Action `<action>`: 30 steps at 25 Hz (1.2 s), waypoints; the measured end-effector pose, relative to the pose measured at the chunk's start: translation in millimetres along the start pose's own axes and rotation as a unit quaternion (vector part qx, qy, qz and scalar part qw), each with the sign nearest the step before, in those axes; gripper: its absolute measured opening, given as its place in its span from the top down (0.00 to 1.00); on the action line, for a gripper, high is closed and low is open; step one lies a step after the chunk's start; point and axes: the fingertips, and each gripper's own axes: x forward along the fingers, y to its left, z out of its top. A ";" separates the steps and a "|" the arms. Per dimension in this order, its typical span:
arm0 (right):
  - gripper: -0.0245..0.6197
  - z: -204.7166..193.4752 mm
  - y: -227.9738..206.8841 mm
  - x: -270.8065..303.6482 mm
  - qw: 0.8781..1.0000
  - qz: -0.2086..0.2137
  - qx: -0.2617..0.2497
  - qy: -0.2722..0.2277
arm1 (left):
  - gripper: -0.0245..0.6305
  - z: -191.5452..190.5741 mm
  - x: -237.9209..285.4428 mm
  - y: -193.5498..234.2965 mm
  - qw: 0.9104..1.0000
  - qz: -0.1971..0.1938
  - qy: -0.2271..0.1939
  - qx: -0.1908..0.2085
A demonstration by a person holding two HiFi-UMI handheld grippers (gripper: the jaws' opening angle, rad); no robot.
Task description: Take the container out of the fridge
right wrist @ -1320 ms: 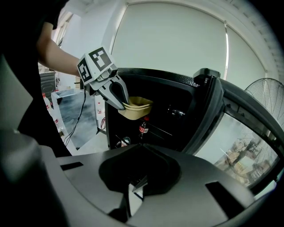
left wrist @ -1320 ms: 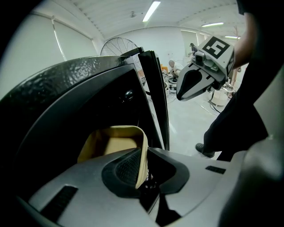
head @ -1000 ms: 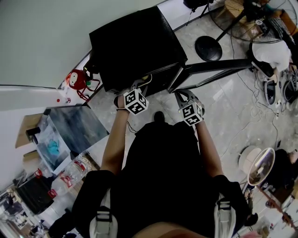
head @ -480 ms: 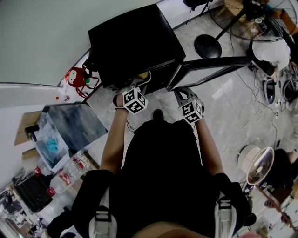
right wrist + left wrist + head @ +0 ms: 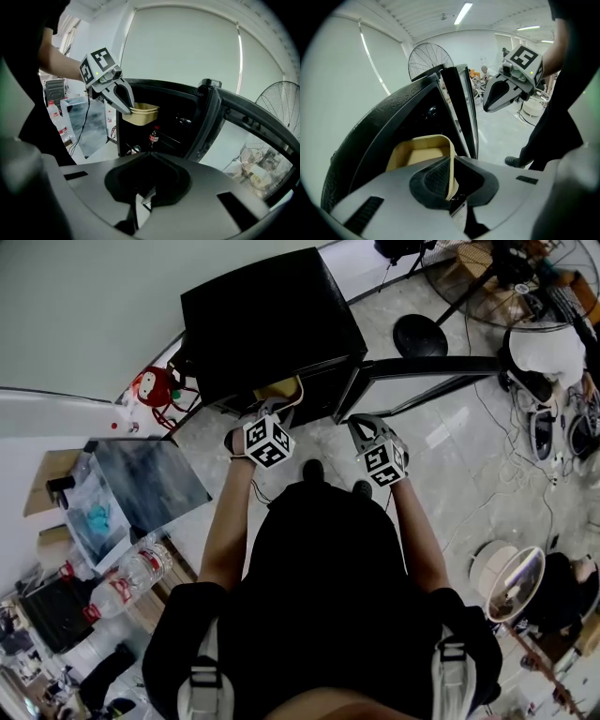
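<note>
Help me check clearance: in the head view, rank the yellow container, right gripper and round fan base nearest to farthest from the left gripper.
1. Yellow container: held by the left gripper.
2. Right gripper: alongside, right.
3. Round fan base: floor, beyond the door.

Plastic, pebbled black, polished floor

Ahead of the right gripper point(image 5: 492, 101) (itself smooth, matt grey plastic) the container point(image 5: 140, 114) looks like cream plastic, smooth with a dull sheen. Around it, the fridge point(image 5: 393, 117) wears a black pebbled skin, while its door point(image 5: 461, 108) is a clear glass pane in a glossy black frame. Below the gripper, the floor point(image 5: 441, 427) is pale, polished stone or tile.
</note>
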 end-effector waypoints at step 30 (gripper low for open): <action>0.96 -38.5 -2.6 -72.9 0.997 0.066 -0.032 -0.024 | 0.90 45.3 -24.1 -84.8 0.997 0.035 0.038 -0.052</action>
